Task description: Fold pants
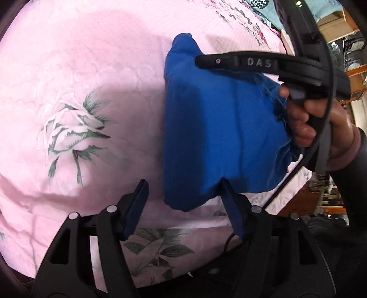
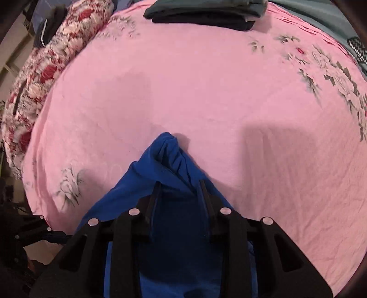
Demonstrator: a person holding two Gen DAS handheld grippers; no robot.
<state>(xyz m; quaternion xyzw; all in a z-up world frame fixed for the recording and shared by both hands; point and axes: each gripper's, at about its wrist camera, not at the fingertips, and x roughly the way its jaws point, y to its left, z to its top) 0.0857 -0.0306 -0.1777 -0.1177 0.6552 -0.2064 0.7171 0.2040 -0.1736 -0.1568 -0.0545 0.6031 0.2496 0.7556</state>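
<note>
The blue pants (image 1: 218,128) lie folded into a compact bundle on the pink floral bedsheet (image 1: 80,68). My left gripper (image 1: 183,183) is open at the bundle's near edge, its right finger touching the cloth and its left finger over bare sheet. The right gripper's finger (image 1: 229,62) reaches across the top of the bundle in the left wrist view, held by a hand (image 1: 321,123). In the right wrist view the pants (image 2: 165,165) lie under and between the fingers of my right gripper (image 2: 180,183), which stand apart with a bunched end of cloth beyond them.
A stack of dark folded clothes (image 2: 204,11) lies at the far edge of the bed. A red and white floral quilt (image 2: 45,57) is heaped at the left. Wooden furniture (image 1: 353,75) stands beyond the bed's right edge. The pink sheet (image 2: 206,91) stretches flat ahead.
</note>
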